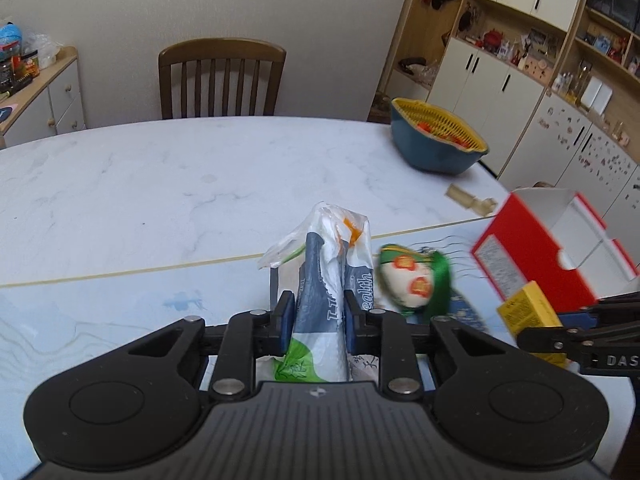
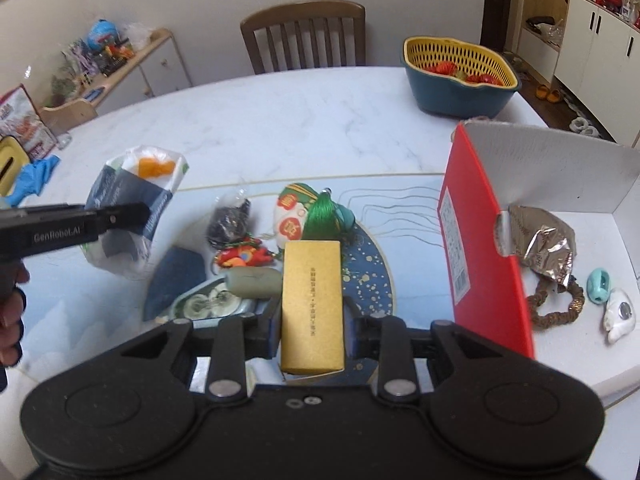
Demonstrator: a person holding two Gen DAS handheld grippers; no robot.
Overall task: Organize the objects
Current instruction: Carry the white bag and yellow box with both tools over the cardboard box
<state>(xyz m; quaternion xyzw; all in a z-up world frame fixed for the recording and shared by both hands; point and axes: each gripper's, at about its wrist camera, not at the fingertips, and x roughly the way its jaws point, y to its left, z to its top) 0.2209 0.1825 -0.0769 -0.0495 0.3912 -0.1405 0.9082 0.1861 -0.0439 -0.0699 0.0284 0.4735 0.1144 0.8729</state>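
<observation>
My left gripper (image 1: 316, 312) is shut on a crumpled plastic bag (image 1: 324, 264) with grey, white, green and orange print, held above the table; that bag (image 2: 132, 200) also shows at the left of the right wrist view, pinched by the left gripper's fingers (image 2: 124, 212). My right gripper (image 2: 312, 320) is shut on a gold rectangular box (image 2: 312, 304), lifted over a pile of small items. The yellow box (image 1: 528, 312) appears at the right of the left wrist view too. An open red-and-white cardboard box (image 2: 480, 248) stands to the right, holding a foil wrapper, a bracelet and small trinkets.
A white-and-green pouch with a green tassel (image 2: 304, 212), a red charm (image 2: 244, 258), a dark bundle (image 2: 230, 222) and a grey-green roll (image 2: 252, 282) lie on the placemat. A blue-and-yellow colander basket (image 2: 460, 76) sits far right. A wooden chair (image 2: 308, 36) stands behind the marble table (image 2: 280, 128).
</observation>
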